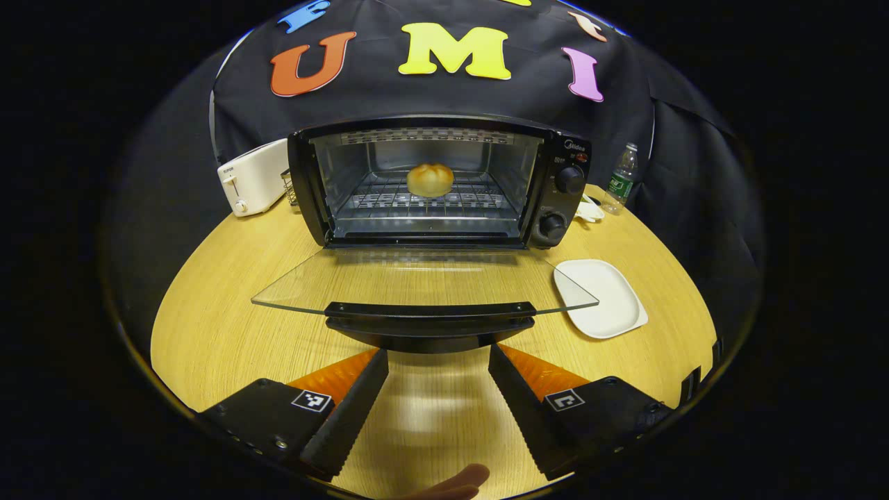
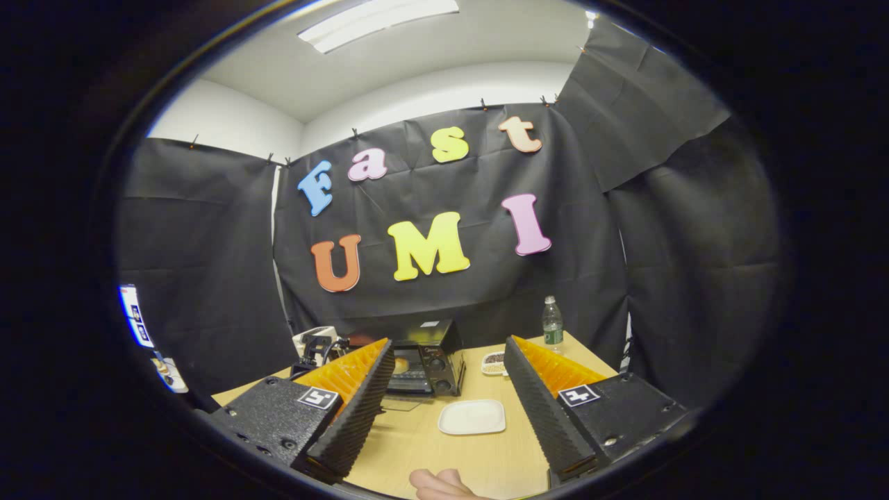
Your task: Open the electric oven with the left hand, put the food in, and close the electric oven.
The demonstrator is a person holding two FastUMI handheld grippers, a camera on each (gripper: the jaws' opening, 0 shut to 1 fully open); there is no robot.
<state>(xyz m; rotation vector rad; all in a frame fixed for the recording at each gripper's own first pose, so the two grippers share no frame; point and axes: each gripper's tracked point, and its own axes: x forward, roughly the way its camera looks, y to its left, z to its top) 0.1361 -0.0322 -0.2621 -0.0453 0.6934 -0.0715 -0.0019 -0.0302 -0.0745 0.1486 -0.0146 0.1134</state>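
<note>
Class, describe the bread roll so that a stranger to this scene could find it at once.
Start at the black electric oven on the wooden table, its glass door folded down flat. On the wire rack inside sits the bread roll: the only round, golden thing among metal and glass.

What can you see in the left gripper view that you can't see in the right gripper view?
The left gripper view is close to the oven: it shows the bread roll on the rack inside, the glass door folded down flat, and a white toaster beside the oven. The right gripper view sits far back and higher: it shows the ceiling light and a small bowl near the bottle. Both show the wooden table, the empty white plate, the water bottle and open tongs at the bottom.
</note>
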